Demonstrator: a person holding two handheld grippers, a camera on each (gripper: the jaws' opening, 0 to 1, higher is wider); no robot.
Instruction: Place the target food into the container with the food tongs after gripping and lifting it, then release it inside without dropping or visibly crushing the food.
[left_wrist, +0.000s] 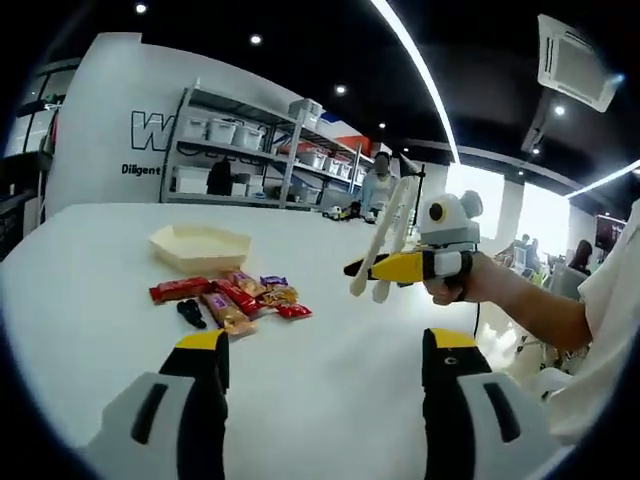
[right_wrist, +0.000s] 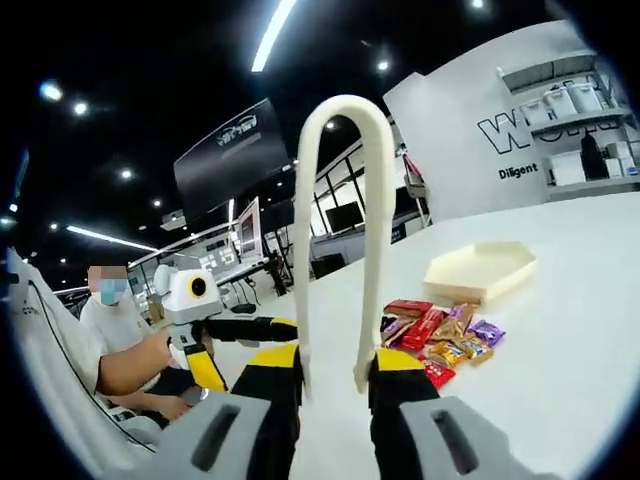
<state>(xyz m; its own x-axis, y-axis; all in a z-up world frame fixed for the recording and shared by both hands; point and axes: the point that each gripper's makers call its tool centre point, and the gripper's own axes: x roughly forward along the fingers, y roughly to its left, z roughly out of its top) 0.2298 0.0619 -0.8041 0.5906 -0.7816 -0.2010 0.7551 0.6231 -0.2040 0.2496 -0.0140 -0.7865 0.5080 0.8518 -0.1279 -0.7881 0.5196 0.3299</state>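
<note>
Gripping a white U-shaped utensil (right_wrist: 372, 200) by its legs, the right tongs (right_wrist: 335, 365) hold it upright. Left tongs (left_wrist: 325, 345) hang open (nothing in them) over the counter (left_wrist: 330, 270)

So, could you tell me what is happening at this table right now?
A person holds a hand-held gripper in each hand. The right hand-held gripper is shut on cream food tongs, raised above the white table. The left hand-held gripper is open. Wrapped snacks lie beside the shallow hexagonal container, none picked up yet.
</note>
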